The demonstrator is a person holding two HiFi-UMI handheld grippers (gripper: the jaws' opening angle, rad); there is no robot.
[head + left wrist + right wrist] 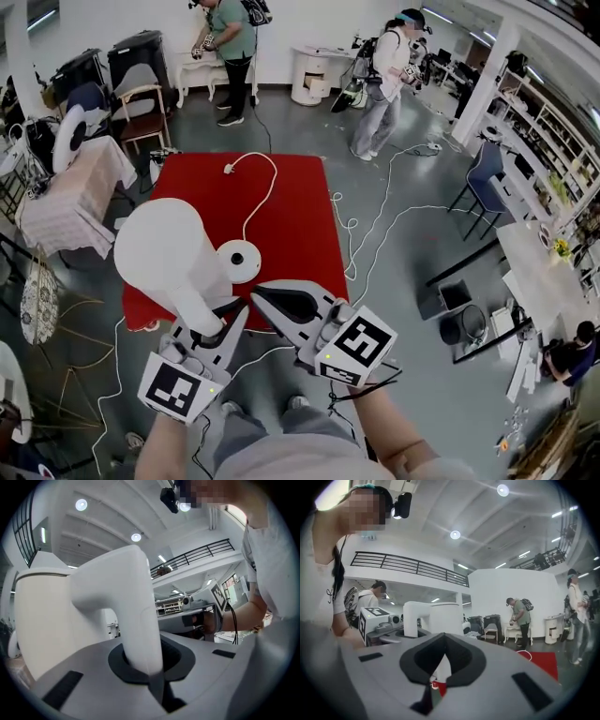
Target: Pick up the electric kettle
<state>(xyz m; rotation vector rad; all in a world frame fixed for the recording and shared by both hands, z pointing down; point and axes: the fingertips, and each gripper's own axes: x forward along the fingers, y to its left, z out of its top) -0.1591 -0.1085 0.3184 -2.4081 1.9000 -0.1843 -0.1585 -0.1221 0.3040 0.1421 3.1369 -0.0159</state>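
Two hand-held grippers filled the near part of the head view, each carrying a marker cube (178,389) at its back. The left gripper (223,323) had its jaws clamped narrow on the handle (138,620) of the white electric kettle (167,251). The handle stood upright in the dark hollow between the pads. The kettle hung in the air over the near left corner of the red rug (300,234), touching nothing but that gripper. Just beside it, the right gripper (270,300) held nothing. Its own view showed its jaws drawn together, tips meeting, with only a small hollow between the pads. In that view the kettle stood just beyond the jaw tips, a little to their left.

Farther out, the round white power base (236,260) lay on the rug toward its near edge, apart from the kettle. A white cord (265,183) ran from the base in a loop toward the rug's far edge and ended in a plug (228,169) lying on the rug there. More thin white cables (375,216) trailed over the grey floor (412,309) past the rug's right edge. Left of the rug stood a table draped in pale cloth (70,202). At the far wall one person (230,42) stood by a white side table (192,70). Another person (384,80) stood farther right, near a round white cabinet (311,75).
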